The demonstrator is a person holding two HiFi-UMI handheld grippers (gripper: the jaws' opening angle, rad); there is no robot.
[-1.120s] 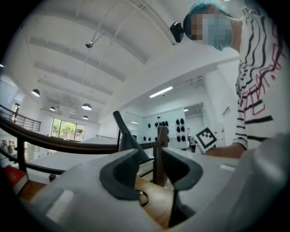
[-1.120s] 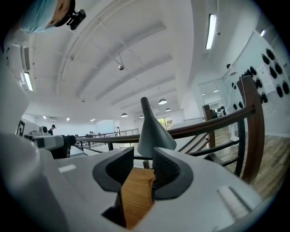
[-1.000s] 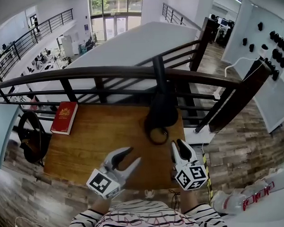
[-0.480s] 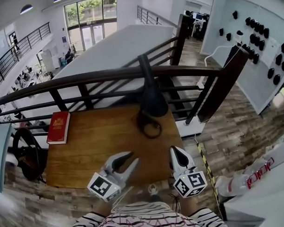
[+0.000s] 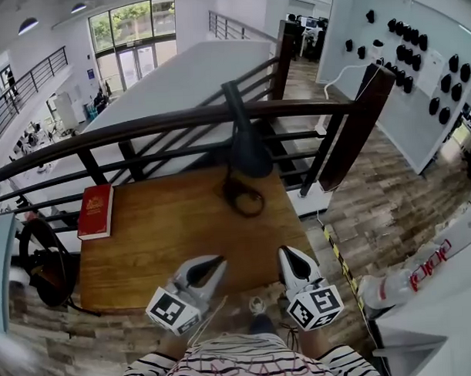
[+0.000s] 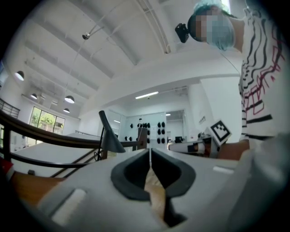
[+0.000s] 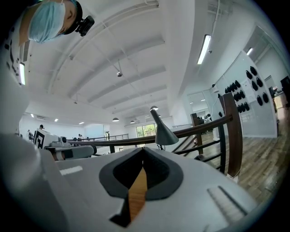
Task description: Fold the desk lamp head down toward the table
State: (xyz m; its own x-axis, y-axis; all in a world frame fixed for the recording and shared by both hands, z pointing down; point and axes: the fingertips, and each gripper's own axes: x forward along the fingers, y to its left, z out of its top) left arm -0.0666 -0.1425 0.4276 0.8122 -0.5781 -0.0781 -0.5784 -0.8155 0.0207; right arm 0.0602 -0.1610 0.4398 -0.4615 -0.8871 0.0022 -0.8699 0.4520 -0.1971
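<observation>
The black desk lamp [image 5: 246,148] stands at the far edge of the wooden table [image 5: 145,240], cone head tilted, ring-shaped base [image 5: 243,197] on the wood. It also appears far ahead as the lamp [image 6: 110,138] in the left gripper view and the lamp [image 7: 162,129] in the right gripper view. My left gripper [image 5: 217,261] hovers over the table's near edge; its jaws are closing, tips all but touching, nothing between them [image 6: 150,152]. My right gripper [image 5: 288,252] is at the near right corner, shut and empty [image 7: 143,152]. Both are well short of the lamp.
A red book [image 5: 96,210] lies at the table's far left corner. A dark metal railing [image 5: 179,120] runs right behind the table and lamp. Black headphones [image 5: 44,263] hang off the table's left side. Wood floor lies to the right.
Both grippers have drawn back from the lamp toward the near table edge. The left jaws went from wide open to nearly together; the right jaws also shut.
</observation>
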